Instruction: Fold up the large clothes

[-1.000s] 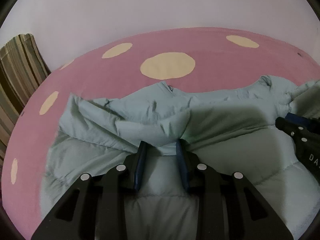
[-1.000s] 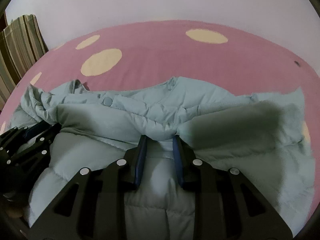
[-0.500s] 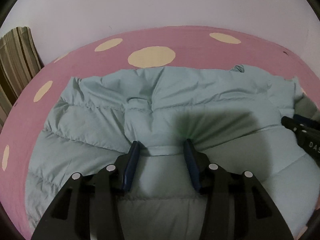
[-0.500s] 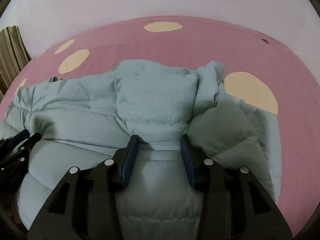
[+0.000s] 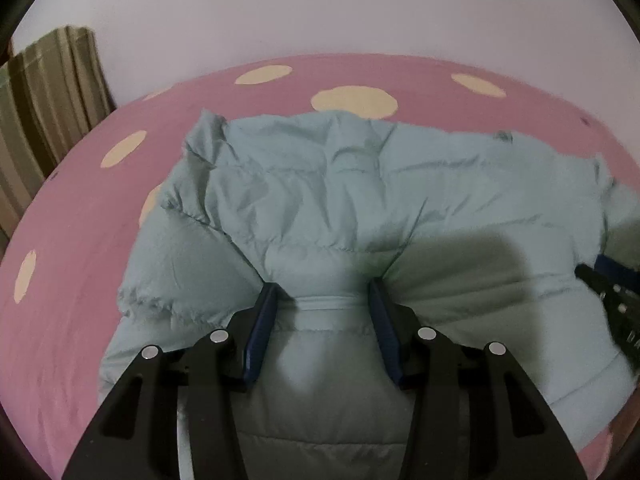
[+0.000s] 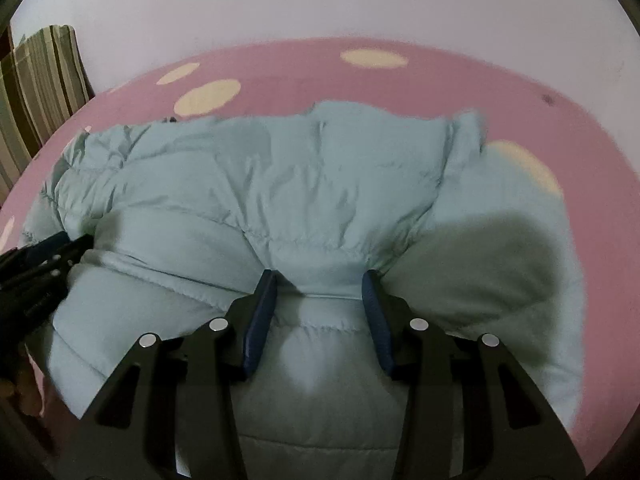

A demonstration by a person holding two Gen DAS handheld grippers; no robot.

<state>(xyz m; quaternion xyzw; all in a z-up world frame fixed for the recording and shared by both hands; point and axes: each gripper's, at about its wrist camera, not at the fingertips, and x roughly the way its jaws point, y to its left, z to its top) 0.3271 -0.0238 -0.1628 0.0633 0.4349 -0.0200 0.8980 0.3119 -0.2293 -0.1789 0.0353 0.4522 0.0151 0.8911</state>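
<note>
A pale green quilted puffer jacket (image 5: 340, 200) lies on the pink bed, its near half laid forward over the far half. It also fills the right wrist view (image 6: 280, 184). My left gripper (image 5: 323, 294) has its jaws apart, straddling the folded edge, with fabric between the blue pads. My right gripper (image 6: 319, 282) stands the same way on the same edge, further right. Each gripper shows at the other view's side: the right one (image 5: 612, 300) and the left one (image 6: 36, 264).
The pink bedspread (image 5: 80, 260) with cream dots extends left, right and beyond the jacket. A striped cushion (image 5: 48, 96) stands at the far left against the pale wall (image 5: 320, 8); it also shows in the right wrist view (image 6: 36, 84).
Both grippers carried the jacket's near edge forward and over, laying a smooth quilted panel on top. Their jaws have spread wider apart since one second ago.
</note>
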